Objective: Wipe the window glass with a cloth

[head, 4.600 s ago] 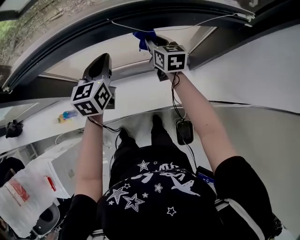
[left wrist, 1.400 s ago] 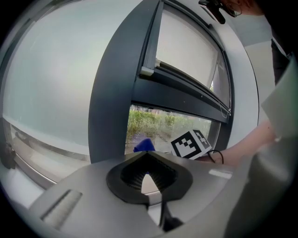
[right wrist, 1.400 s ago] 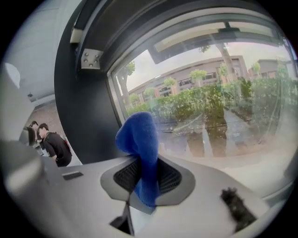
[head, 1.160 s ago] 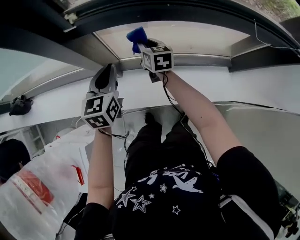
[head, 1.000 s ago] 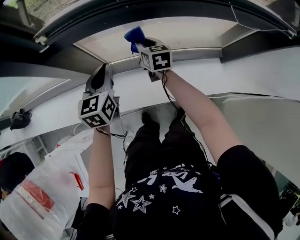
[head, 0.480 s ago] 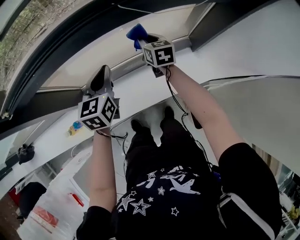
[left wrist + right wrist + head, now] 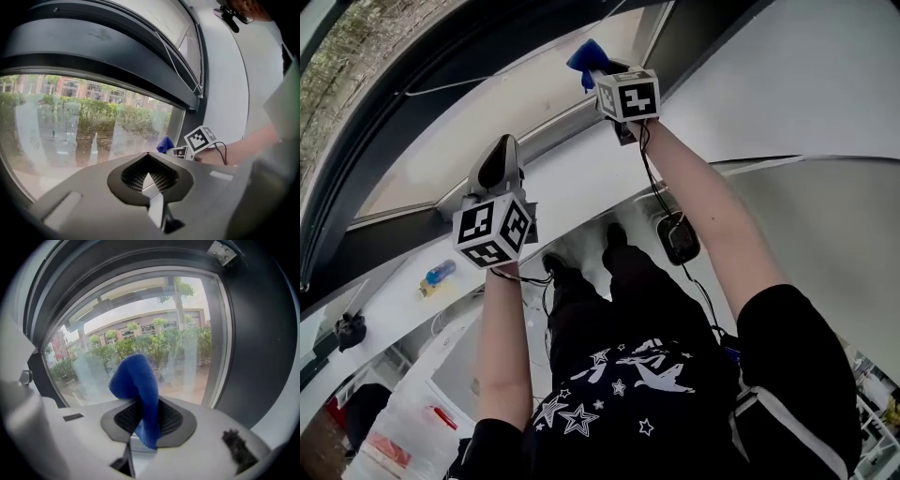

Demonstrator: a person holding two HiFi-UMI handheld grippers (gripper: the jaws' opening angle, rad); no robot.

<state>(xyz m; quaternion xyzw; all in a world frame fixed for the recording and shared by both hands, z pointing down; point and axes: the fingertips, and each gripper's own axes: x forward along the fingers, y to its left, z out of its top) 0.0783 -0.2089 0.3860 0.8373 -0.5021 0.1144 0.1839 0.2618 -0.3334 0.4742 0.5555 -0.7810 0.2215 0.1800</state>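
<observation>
R. hand-held gripper (image 7: 145, 420) clamps blue cloth (image 7: 136, 380); window glass (image 7: 159, 350) dead ahead, near. L. hand-held gripper (image 7: 149, 177) clenched, empty, further off.

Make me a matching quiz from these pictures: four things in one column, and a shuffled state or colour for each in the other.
Things:
1. cloth
2. left gripper
3. right gripper
4. window glass

States:
A. shut, nothing held
B. shut on something soft
C. blue, pinched between two jaws
D. see-through, facing outdoors

Pairs: 1-C, 2-A, 3-B, 4-D
</observation>
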